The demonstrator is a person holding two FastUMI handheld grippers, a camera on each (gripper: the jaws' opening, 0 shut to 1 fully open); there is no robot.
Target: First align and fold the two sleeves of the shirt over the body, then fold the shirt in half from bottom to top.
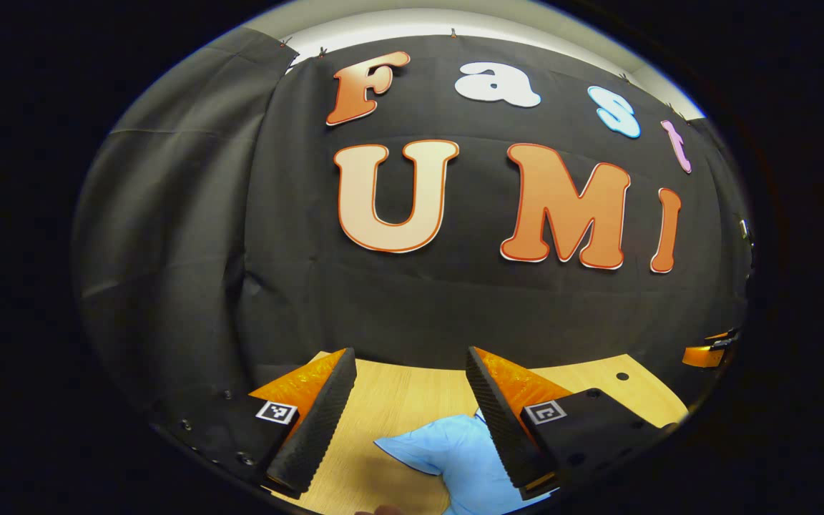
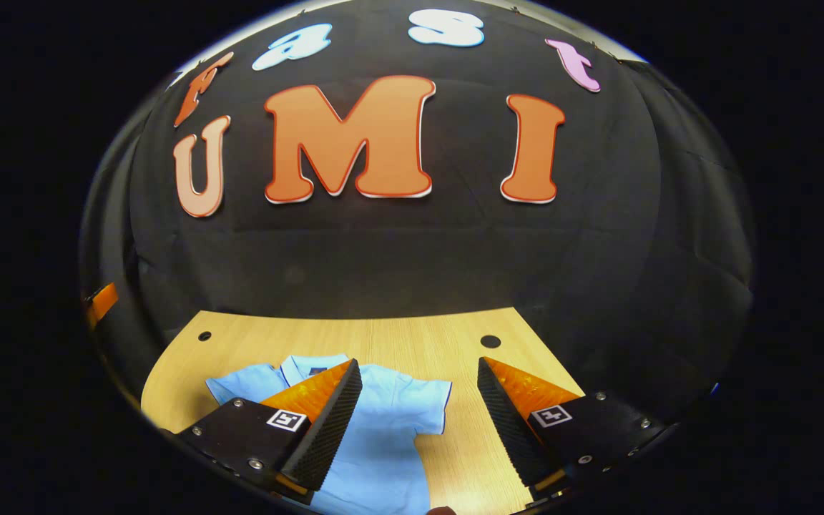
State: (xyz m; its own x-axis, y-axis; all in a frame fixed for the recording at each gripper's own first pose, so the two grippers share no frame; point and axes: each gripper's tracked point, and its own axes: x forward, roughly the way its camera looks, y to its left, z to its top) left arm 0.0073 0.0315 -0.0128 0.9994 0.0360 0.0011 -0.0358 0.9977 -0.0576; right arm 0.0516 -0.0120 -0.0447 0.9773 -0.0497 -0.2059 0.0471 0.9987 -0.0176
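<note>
- On the wooden table (image 2: 383,336), toward six o'clock in the right gripper view, a light blue shirt (image 2: 376,436) lies flat with its collar (image 2: 308,365) pointing up toward twelve o'clock.
- One short sleeve (image 2: 430,400) spreads out toward three o'clock, unfolded, and the other sleeve (image 2: 233,386) spreads toward nine o'clock, partly behind a finger.
- Above that shirt the right gripper (image 2: 419,422) hangs with its jaws wide apart; nothing sits between them but cloth and bare wood below.
- Its nine o'clock finger overlaps the shirt's body in the picture, and its three o'clock finger stands over bare table just beside the sleeve; whether either touches the cloth I cannot tell.
- Two dark round holes (image 2: 490,341) show in the tabletop near the far edge.
- Down at six o'clock in the left gripper view, the left gripper (image 1: 403,422) is likewise spread wide and grips nothing.
- A sleeve (image 1: 455,458) of the shirt reaches into the gap between its fingers, lying flat on the table (image 1: 398,400), with the three o'clock finger over part of it.
- At three o'clock in that view, a bit of the other gripper (image 1: 705,352) peeks in at the edge, well apart.
- Black cloth (image 2: 412,257) hangs behind the table as the booth wall.
</note>
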